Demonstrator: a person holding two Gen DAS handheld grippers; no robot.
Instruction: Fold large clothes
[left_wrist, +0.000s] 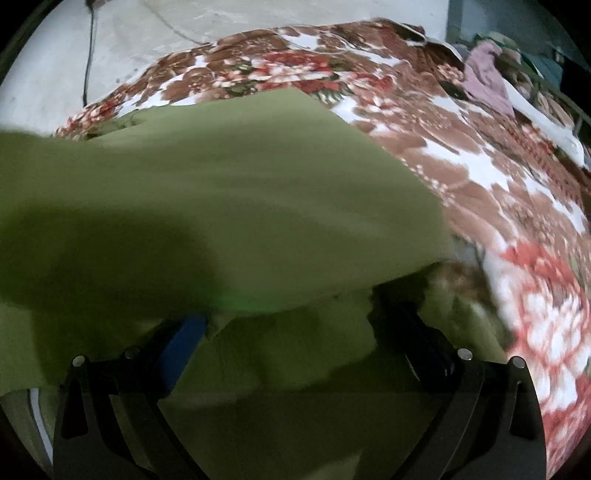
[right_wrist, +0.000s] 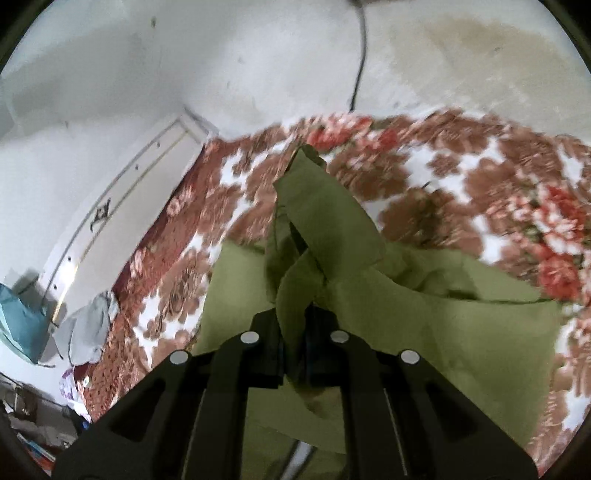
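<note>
Fingers of right gripper (right_wrist: 293, 339): clamped on a bunched edge of green garment (right_wrist: 424, 325). Left gripper (left_wrist: 295, 325): jaws spread wide, fabric draped over them, grip uncertain. Garment lies on floral blanket (right_wrist: 461, 177); fold partly made, flattening outstanding.

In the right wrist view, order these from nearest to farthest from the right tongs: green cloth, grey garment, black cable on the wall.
1. Green cloth, pinched in the right tongs.
2. Grey garment, lower left at the floral blanket's edge.
3. Black cable, up the far wall.
</note>
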